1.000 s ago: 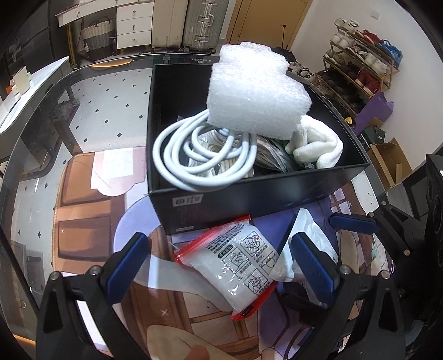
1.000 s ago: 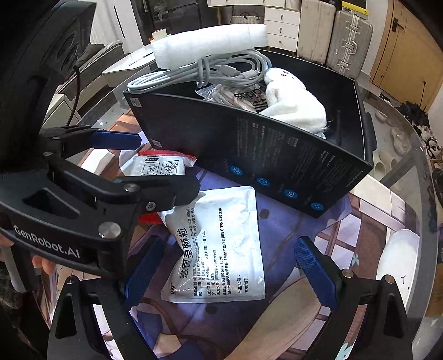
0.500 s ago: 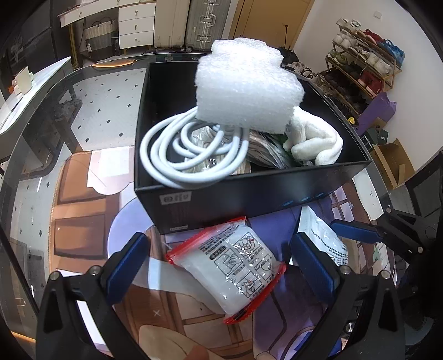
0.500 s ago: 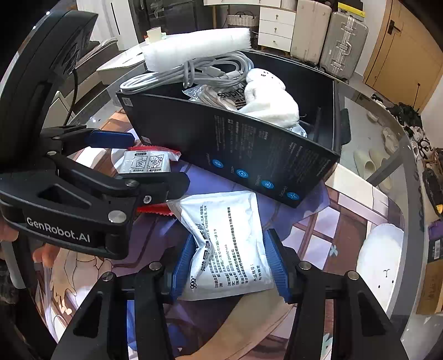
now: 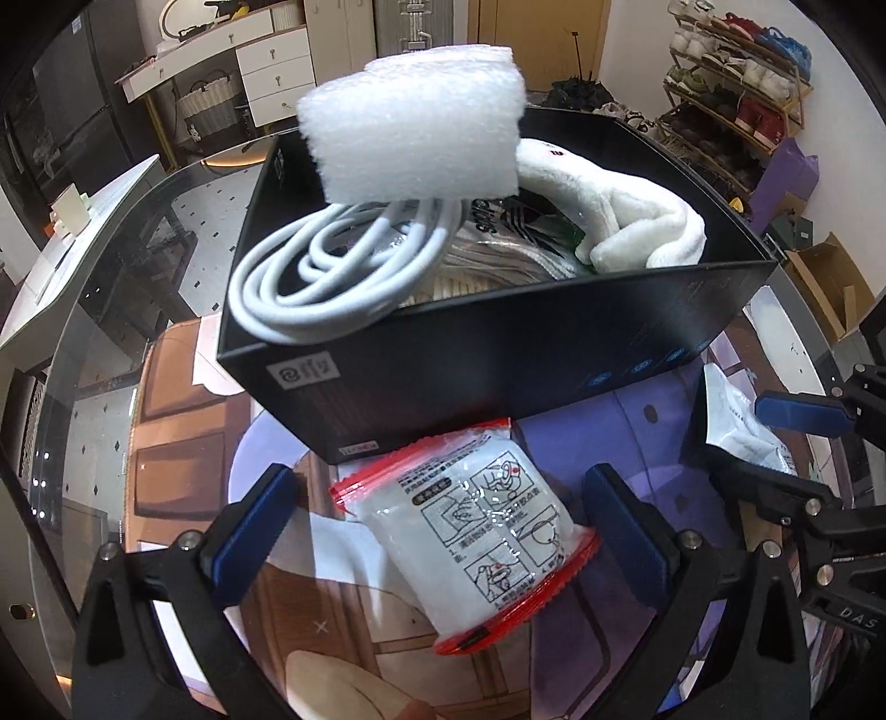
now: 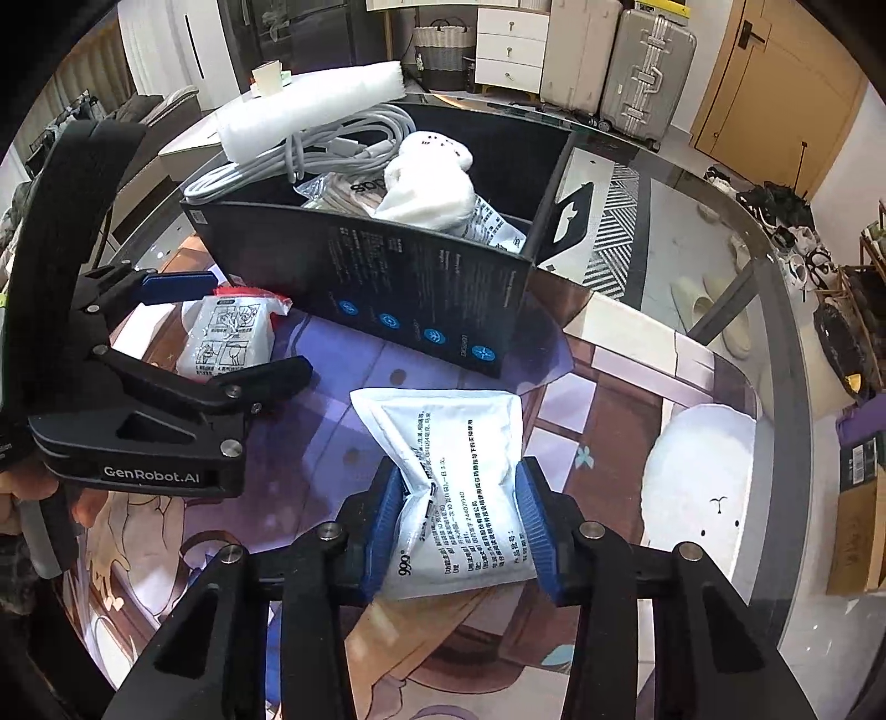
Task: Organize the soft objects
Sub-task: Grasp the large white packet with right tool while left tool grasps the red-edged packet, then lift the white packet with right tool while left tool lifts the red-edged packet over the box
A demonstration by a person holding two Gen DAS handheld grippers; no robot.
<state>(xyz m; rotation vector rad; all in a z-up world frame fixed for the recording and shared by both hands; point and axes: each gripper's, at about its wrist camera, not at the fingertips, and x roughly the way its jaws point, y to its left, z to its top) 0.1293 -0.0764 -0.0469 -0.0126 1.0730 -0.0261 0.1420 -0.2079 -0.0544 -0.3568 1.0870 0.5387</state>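
Observation:
My right gripper [image 6: 460, 515] is shut on a white printed sachet [image 6: 459, 476], its blue pads pinching the sides. The sachet also shows in the left wrist view [image 5: 742, 421]. My left gripper [image 5: 443, 526] is open around a clear red-edged bag [image 5: 487, 531] that lies on the mat in front of the black box [image 5: 498, 354]; the bag also shows in the right wrist view [image 6: 227, 332]. The box [image 6: 421, 288] holds white foam [image 5: 415, 127], a coiled white cable [image 5: 332, 271] and a white plush cloth [image 5: 626, 221].
A printed mat [image 6: 609, 354] covers the round glass table [image 6: 720, 221]. Suitcases [image 6: 642, 66] and drawers [image 6: 509, 50] stand behind. A shoe rack [image 5: 736, 72] is at the far right, and a cardboard box [image 5: 830, 282] lies on the floor.
My right gripper has closed on the white sachet and drawn it back from the box. My left gripper has moved closer over the red-edged bag and stays open.

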